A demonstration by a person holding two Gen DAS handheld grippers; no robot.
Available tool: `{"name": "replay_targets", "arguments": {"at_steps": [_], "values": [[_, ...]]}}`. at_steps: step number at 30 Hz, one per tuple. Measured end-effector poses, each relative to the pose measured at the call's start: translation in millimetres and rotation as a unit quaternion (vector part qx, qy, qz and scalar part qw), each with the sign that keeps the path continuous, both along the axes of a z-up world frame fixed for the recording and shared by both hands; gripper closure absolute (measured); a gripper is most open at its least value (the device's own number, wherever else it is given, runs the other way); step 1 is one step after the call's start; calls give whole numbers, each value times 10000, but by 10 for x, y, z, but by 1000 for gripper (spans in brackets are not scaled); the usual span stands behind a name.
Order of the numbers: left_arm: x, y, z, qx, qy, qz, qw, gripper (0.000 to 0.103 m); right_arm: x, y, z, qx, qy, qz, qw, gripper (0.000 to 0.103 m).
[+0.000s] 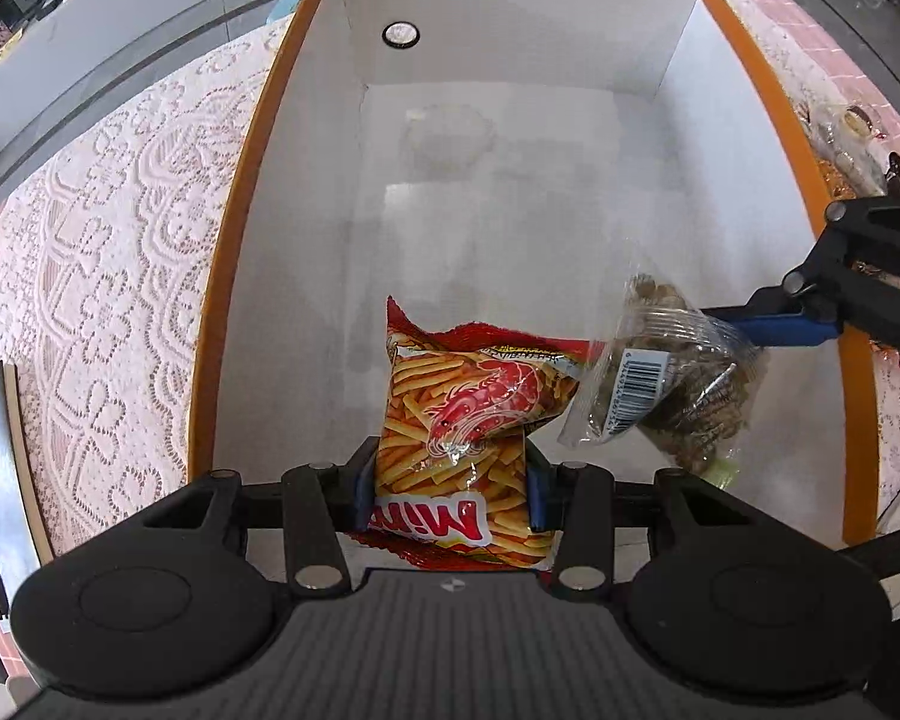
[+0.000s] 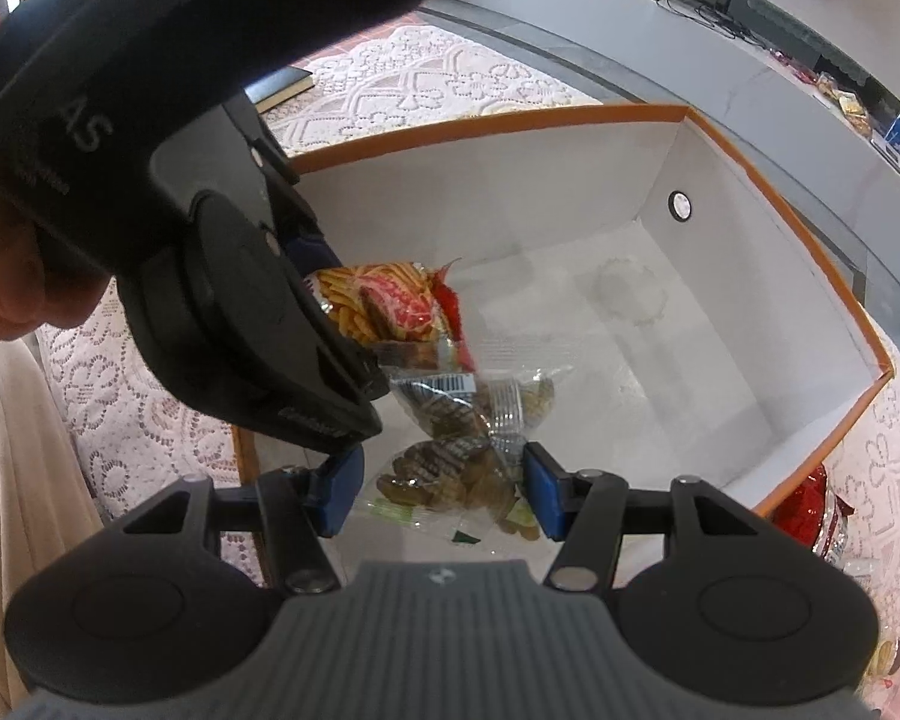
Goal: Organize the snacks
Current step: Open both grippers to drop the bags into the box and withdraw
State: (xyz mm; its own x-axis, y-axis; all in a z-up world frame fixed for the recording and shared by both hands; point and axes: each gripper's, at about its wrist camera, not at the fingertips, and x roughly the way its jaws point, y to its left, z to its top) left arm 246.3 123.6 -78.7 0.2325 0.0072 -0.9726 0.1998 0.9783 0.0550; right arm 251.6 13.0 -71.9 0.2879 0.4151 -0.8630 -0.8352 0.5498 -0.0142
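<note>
Red snack bag (image 1: pixel 462 438) label: left wrist view only.

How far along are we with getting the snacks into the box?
Done: nothing lies in the orange-rimmed box yet; its floor is bare. In hand: the left hand-held gripper grips the shrimp-stick bag and the right hand-held gripper grips the clear cookie bag, both over the box. Left: release both, then fetch the snacks on the tablecloth outside.
</note>
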Motion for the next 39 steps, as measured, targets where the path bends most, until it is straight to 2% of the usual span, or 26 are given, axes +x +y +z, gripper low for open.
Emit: {"name": "replay_targets", "arguments": {"at_steps": [5,8,13,17,23,27,30,34,39], "values": [[-50,19,22,34,-48,84,9999,48,24,1,48,26,20,-99,9999,49],[-94,43,70,-78,-96,124,9998,44,8,-14,88,19,-2,-138,9999,47],[-124,57,205,-11,-343,173,9993,27,19,-43,152,25,-125,-262,9996,40],[-197,77,343,-124,-504,227,9984,27,0,-128,275,132,-224,-406,9988,36],[-323,-9,556,-106,-959,330,9948,27,-84,-258,482,310,-513,-583,9965,34],[-480,-178,746,8,-1620,408,9859,27,-165,-456,655,585,-755,-869,9916,34],[-597,-328,889,54,-2114,380,9767,27,-250,-648,780,794,-1039,-1304,9828,34],[-761,-622,1091,10,-2736,270,9615,27,-401,-993,906,1195,-1298,-1854,9667,34],[-975,-922,1213,-359,-3245,358,9445,27,-629,-1449,933,1438,-1661,-2580,9408,34]]}}
